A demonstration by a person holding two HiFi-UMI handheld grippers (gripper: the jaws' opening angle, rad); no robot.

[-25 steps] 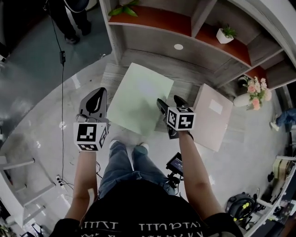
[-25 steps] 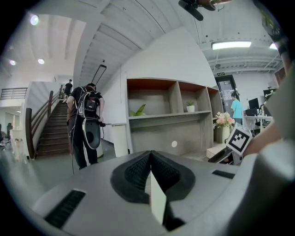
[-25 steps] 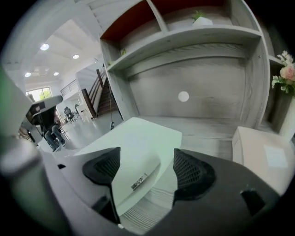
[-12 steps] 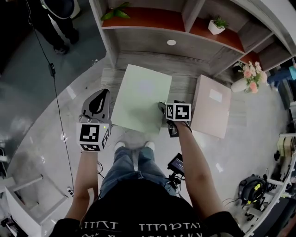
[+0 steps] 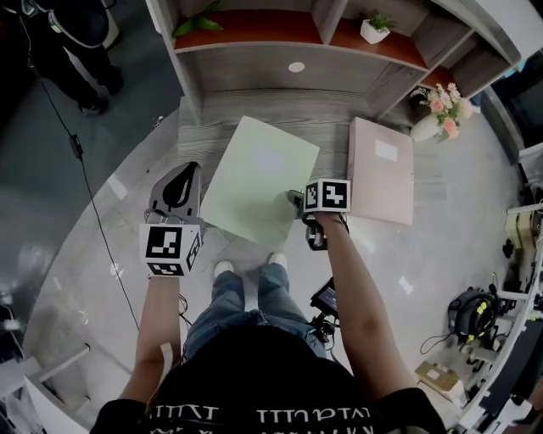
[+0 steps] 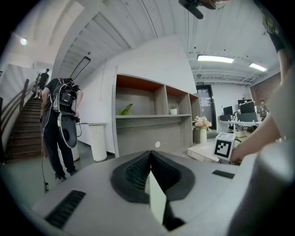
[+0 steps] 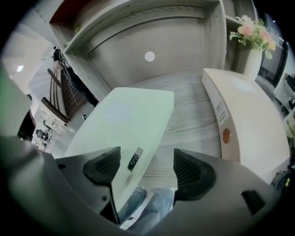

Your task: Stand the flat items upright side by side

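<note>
A pale green flat item (image 5: 259, 178) is held tilted above the low wooden shelf base (image 5: 331, 114). My left gripper (image 5: 180, 193) is shut on its left edge; in the left gripper view a thin pale sliver of the item (image 6: 156, 203) shows between the closed jaws of the left gripper (image 6: 150, 159). My right gripper (image 5: 303, 206) is open at the item's right near corner. In the right gripper view the green item (image 7: 120, 120) runs over the left pad, and the right gripper (image 7: 150, 168) has a wide gap. A pink flat item (image 5: 382, 169) (image 7: 239, 115) lies flat to the right.
Behind stands a shelf unit with a white potted plant (image 5: 373, 30) and a green plant (image 5: 197, 21). A vase of flowers (image 5: 437, 110) stands beside the pink item. A person in black (image 5: 68, 34) is at the upper left. Equipment (image 5: 475, 314) sits on the floor at right.
The right gripper has drawn in to the green item's right near corner. The green item has turned slightly clockwise. The left gripper keeps its hold.
</note>
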